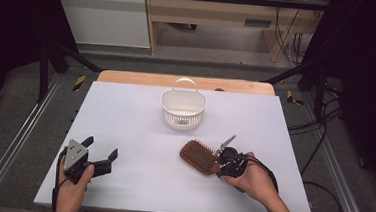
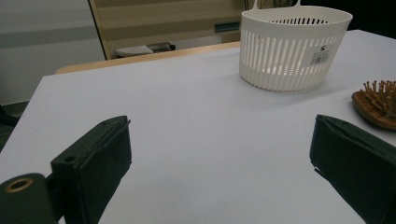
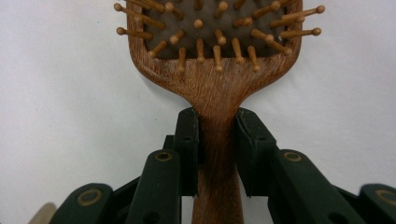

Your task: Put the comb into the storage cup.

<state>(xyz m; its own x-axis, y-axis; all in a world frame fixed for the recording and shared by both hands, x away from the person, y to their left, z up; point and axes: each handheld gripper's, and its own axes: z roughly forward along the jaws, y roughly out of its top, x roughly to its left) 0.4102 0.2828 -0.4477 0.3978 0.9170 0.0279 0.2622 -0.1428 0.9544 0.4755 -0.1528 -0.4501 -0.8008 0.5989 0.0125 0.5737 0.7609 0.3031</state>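
A wooden hairbrush [image 1: 198, 157] lies bristles up on the white table, right of the middle. My right gripper [image 1: 220, 166] is shut on its handle [image 3: 217, 154], and both black pads press the handle's sides just below the head [image 3: 210, 32]. A white slotted basket [image 1: 183, 109] with a loop handle stands behind the brush, toward the table's far side. My left gripper [image 1: 101, 152] rests near the front left of the table, open, with bare table between its jaws. In the left gripper view the basket [image 2: 292, 46] is ahead on the right and the hairbrush's [image 2: 378, 105] edge shows at far right.
The white table top [image 1: 124, 121] has a wooden strip [image 1: 128, 78] along its far edge. Metal rails run down both sides of the table, and cables lie on the floor at the right. Wooden furniture stands beyond the table.
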